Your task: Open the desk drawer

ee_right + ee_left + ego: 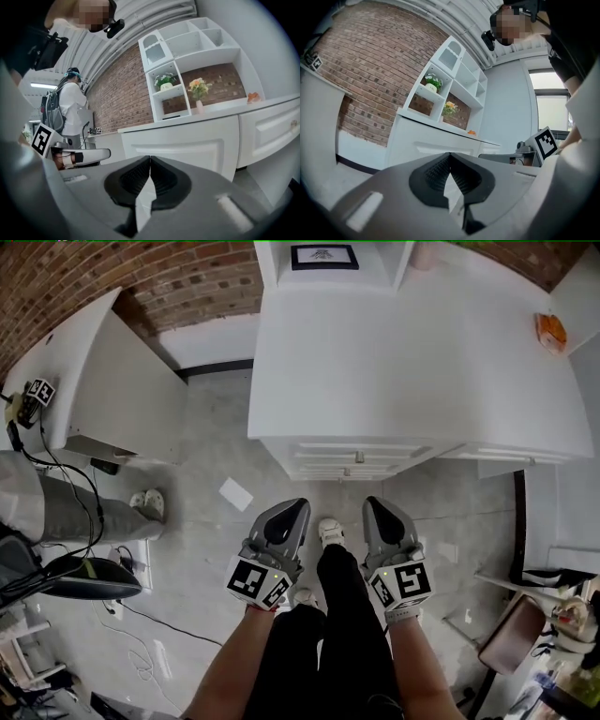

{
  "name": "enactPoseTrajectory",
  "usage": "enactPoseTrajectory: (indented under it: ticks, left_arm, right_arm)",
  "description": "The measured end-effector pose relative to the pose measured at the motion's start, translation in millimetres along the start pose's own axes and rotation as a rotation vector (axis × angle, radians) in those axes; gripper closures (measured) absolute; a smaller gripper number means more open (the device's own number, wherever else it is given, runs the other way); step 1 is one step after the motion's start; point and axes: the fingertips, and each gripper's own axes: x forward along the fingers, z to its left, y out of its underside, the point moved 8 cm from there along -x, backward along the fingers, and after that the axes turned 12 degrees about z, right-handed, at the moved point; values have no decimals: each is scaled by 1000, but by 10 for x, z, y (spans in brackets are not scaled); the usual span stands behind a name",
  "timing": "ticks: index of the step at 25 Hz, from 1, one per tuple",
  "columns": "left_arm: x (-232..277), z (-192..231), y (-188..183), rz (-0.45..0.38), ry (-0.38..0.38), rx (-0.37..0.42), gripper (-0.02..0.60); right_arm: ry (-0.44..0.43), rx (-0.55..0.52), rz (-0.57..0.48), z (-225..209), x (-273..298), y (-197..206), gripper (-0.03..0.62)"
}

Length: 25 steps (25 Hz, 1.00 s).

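The white desk (403, 362) stands ahead of me, with its shut drawer (352, 454) and small knob (359, 457) on the front below the top. My left gripper (289, 507) and right gripper (380, 505) hang side by side over the floor, short of the desk front and touching nothing. Both are shut with nothing between the jaws. The left gripper view has the left gripper (449, 157) pointing at the desk front (436, 145). From the right gripper (150, 159), a side drawer (276, 124) with a knob (294, 123) shows at the right.
A second white desk (103, 381) stands at the left, with a cable (56, 474) hanging off it. A paper sheet (235, 493) lies on the floor. An orange object (550, 331) rests on the desk top. A black chair (80, 577) and another person's shoes (148, 503) are at the left.
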Motion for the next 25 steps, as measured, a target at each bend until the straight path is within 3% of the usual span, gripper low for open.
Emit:
enactPoseTrajectory:
  ticks: [12, 25]
  left_arm:
    - [414, 239, 188, 14, -20, -21, 578]
    - [675, 547, 221, 1, -77, -33, 578]
  right_arm:
    - [100, 74, 14, -298, 587, 189, 534]
    - [115, 129, 19, -379, 970, 257, 508]
